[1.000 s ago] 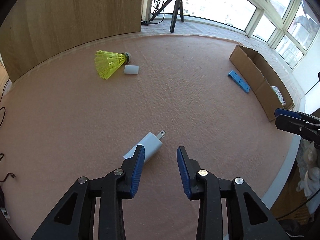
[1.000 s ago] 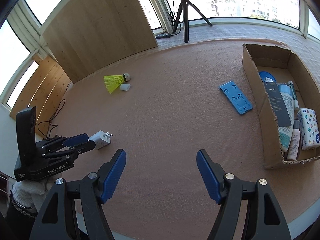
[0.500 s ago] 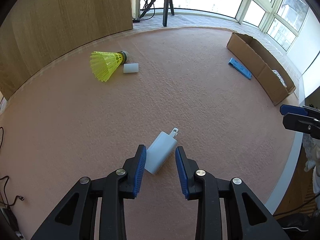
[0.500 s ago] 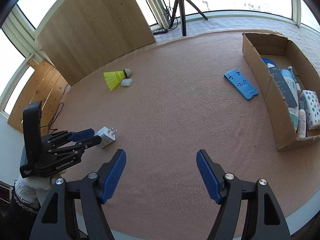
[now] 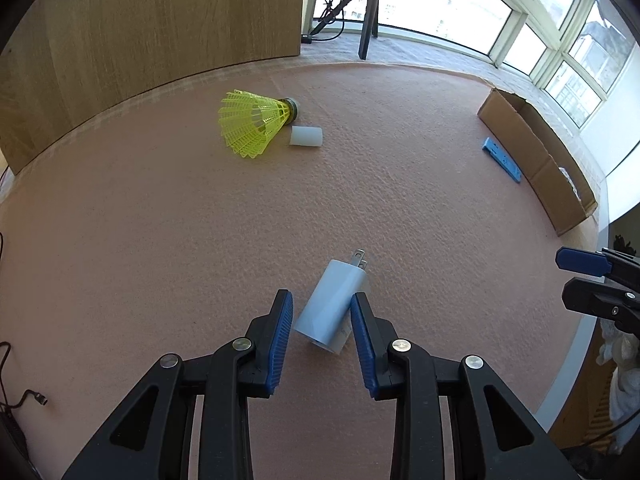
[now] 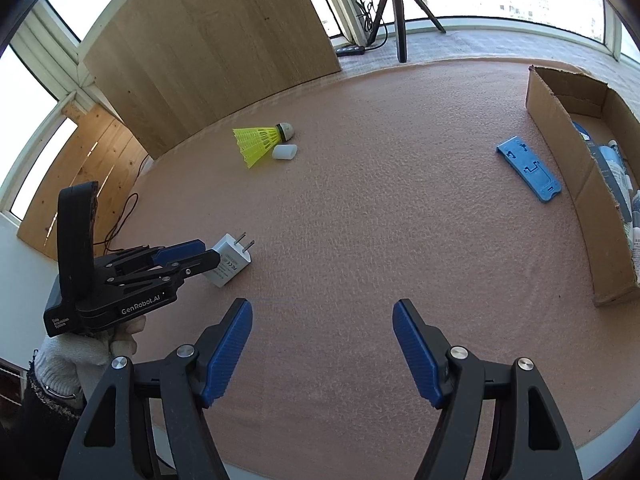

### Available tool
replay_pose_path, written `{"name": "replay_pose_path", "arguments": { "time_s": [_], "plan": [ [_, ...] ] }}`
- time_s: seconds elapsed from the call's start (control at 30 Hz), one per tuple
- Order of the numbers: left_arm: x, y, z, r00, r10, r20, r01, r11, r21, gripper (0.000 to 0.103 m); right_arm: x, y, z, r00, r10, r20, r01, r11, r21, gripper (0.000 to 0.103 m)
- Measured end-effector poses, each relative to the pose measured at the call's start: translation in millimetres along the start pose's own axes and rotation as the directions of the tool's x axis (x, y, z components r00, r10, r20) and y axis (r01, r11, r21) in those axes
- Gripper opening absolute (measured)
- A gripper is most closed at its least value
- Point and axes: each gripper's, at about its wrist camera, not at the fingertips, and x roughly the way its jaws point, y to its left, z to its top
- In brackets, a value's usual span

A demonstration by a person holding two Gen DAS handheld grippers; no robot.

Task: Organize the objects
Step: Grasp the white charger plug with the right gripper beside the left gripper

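A white plug-in charger (image 5: 335,307) lies on the pink mat with its prongs pointing away. My left gripper (image 5: 321,314) is open with its jaws around the charger's body; the right pad looks to touch it, a small gap shows at the left pad. The right wrist view shows the same charger (image 6: 229,261) at the left gripper's (image 6: 200,254) tips. My right gripper (image 6: 322,322) is open and empty above the mat's near edge. A yellow shuttlecock (image 5: 256,122) and a small white cylinder (image 5: 306,136) lie further back.
A blue phone stand (image 6: 528,168) lies beside an open cardboard box (image 6: 576,184) that holds several items, at the right. A wooden panel (image 5: 160,28) and a tripod (image 6: 394,12) stand behind the mat. Cables trail off the left edge.
My left gripper has moved forward so the charger now sits deeper between its jaws, and the jaws have narrowed. The right gripper has barely moved.
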Motion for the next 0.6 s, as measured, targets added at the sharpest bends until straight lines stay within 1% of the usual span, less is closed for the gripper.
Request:
{"name": "replay_pose_path", "arguments": {
  "time_s": [0.1,0.13,0.23,0.33,0.43,0.47,0.53,0.6],
  "plan": [
    [0.5,14.4,-1.9,0.999,0.032,-0.004,-0.032,0.999,-0.015,0.033,3.9,7.9,0.2,1.000,0.004,-0.007,-0.004,1.000,-0.013,0.069],
    [0.5,19.7,-2.9,1.000,0.028,-0.005,-0.029,0.999,-0.024,0.033,5.4,10.2,0.6,1.000,0.006,-0.010,-0.006,1.000,-0.016,0.069],
    [0.8,32.5,-5.2,1.000,-0.002,-0.006,0.001,0.999,-0.050,0.033,10.6,15.4,2.5,1.000,0.020,-0.022,-0.020,1.000,-0.017,0.069],
    [4.5,41.1,-5.0,0.998,-0.054,-0.009,0.053,0.996,-0.074,0.033,19.3,19.0,7.1,0.999,0.040,-0.036,-0.040,0.999,-0.003,0.069],
    [10.3,41.8,-4.5,0.993,-0.114,-0.017,0.113,0.991,-0.070,0.035,31.6,20.7,12.5,0.995,0.081,-0.055,-0.079,0.996,0.035,0.069],
    [11.9,42.5,-4.2,0.993,-0.121,-0.012,0.120,0.990,-0.072,0.038,36.1,20.2,14.2,0.994,0.093,-0.063,-0.090,0.995,0.051,0.069],
    [15.8,43.4,-2.9,0.989,-0.149,-0.010,0.147,0.985,-0.085,0.039,45.5,18.4,17.5,0.989,0.120,-0.081,-0.113,0.989,0.090,0.068],
    [18.5,40.4,-2.7,0.986,-0.166,-0.009,0.165,0.982,-0.094,0.039,53.0,16.1,21.4,0.986,0.141,-0.091,-0.130,0.984,0.118,0.066]
  ]
}}
